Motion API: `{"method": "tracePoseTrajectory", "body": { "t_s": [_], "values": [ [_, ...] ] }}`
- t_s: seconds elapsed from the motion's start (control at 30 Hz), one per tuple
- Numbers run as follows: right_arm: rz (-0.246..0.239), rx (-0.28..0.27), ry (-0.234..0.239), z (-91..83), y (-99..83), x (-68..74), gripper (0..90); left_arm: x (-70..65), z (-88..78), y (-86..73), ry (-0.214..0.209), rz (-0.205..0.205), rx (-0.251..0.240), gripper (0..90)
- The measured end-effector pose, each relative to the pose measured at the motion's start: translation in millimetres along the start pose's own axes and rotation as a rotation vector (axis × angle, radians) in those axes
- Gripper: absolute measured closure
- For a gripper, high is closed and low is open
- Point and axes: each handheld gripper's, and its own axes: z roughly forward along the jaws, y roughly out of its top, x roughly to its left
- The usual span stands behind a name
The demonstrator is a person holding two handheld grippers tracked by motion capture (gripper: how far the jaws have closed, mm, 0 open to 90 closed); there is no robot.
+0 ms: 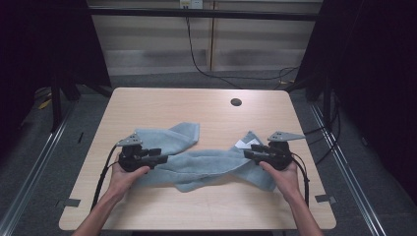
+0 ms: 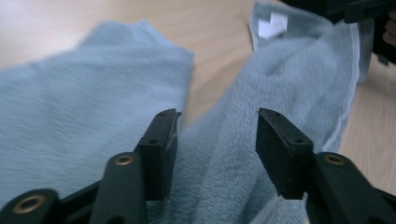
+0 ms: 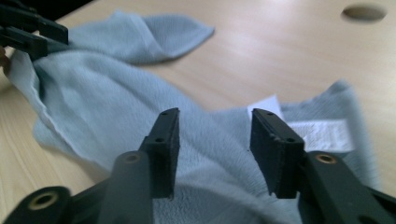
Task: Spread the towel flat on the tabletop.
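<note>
Our left gripper [image 1: 160, 157] sits low over the near left part of the light blue towel [image 1: 206, 164], its jaws standing apart with nothing pinched between them; in the left gripper view [image 2: 217, 123] we see only soft pile in the gap, the pads clear of the cloth. Our right gripper [image 1: 252, 153] mirrors it on the other side, jaws likewise spread and pressing on nothing, and the right gripper view [image 3: 215, 123] shows towel [image 3: 116, 121] lying beneath and between the black tips. We hold each tool from the near edge, left hand [image 1: 125, 174] and right hand [image 1: 285, 174] wrapped round the bodies, both grippers pointing inward toward each other.

Between them the towel [image 2: 289, 70] lies rumpled across the near half of the wooden table [image 1: 196, 108], a twisted band running from one gripper to the other. Its left end folds back into a flap pointing toward the middle of the table; its right end rises to a corner bearing a white label [image 1: 242, 144], just beside our right gripper. That label [image 3: 310, 128] shows close past the right jaw tip in the right gripper view.

Farther off, a round hole [image 1: 236, 102] marks the tabletop near the far edge, well apart from the cloth.
</note>
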Motion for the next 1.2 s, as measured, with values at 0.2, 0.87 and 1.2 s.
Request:
{"method": "tracePoseTrajectory", "body": {
  "t_s": [0.2, 0.87, 1.2],
  "values": [
    [-0.013, 0.101, -0.018, 10.5, -26.3, 5.4, 42.8, -3.0, 6.6, -8.9, -0.006, 0.037, 0.08, 60.8],
    [0.002, 0.028, 0.164, -54.2, -53.7, 57.1, 79.8, -17.3, -32.9, -6.4, -0.091, 0.01, -0.04, 75.4],
    [0.028, -0.033, 0.149, -64.6, -46.6, 41.6, 63.5, -14.2, -34.8, 7.4, -0.086, -0.014, -0.11, 63.6]
  ]
}}
